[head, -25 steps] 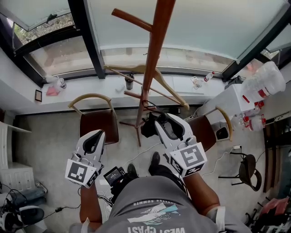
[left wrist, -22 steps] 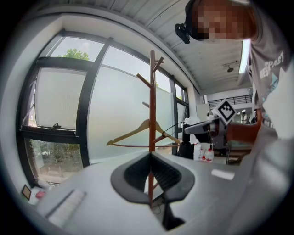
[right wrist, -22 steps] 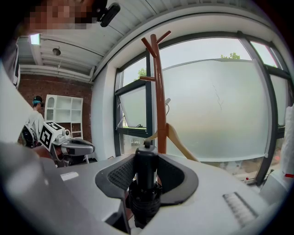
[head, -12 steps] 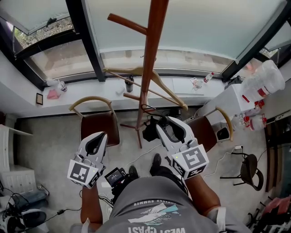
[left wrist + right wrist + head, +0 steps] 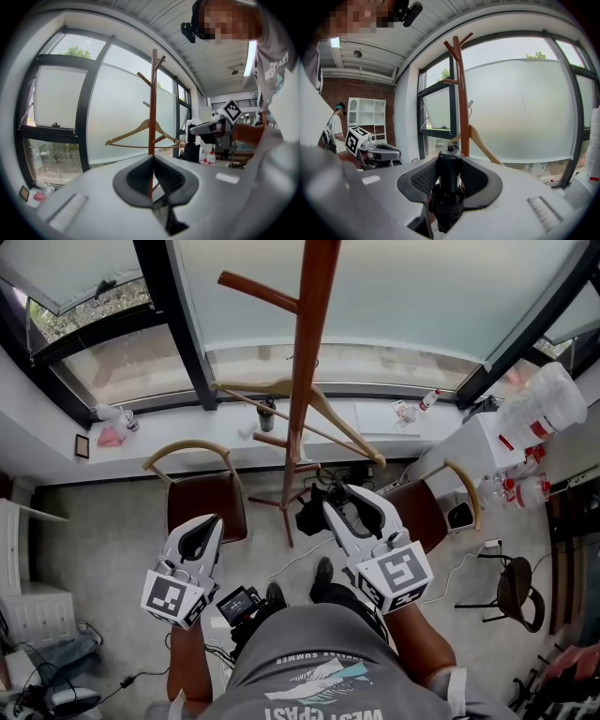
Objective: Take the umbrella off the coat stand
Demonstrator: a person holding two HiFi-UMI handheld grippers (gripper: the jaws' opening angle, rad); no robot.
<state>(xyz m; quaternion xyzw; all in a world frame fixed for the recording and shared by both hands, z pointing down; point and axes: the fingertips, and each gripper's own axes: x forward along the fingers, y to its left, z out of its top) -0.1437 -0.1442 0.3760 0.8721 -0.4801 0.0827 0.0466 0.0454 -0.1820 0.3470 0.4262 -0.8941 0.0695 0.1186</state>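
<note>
A tall brown wooden coat stand (image 5: pixel 305 381) rises just ahead of me, with a wooden hanger (image 5: pixel 314 413) on one of its pegs. My right gripper (image 5: pixel 339 500) is shut on the handle of a folded black umbrella (image 5: pixel 307 514), held a little apart from the pole's lower part. In the right gripper view the umbrella (image 5: pixel 449 187) stands upright between the pads, with the stand (image 5: pixel 461 103) behind it. My left gripper (image 5: pixel 202 529) hovers lower left, shut and empty. The stand's pole (image 5: pixel 153 108) shows past its closed tips (image 5: pixel 153 158).
A brown chair (image 5: pixel 204 498) stands left of the stand's feet and another (image 5: pixel 427 507) to the right. At far right a white cabinet (image 5: pixel 478 451) carries large water bottles. Small bottles line the window sill (image 5: pixel 187 423). Another person (image 5: pixel 333 131) stands far off.
The head view has shifted slightly. The right gripper, still holding the umbrella, sits marginally lower in the picture. The left gripper has kept still.
</note>
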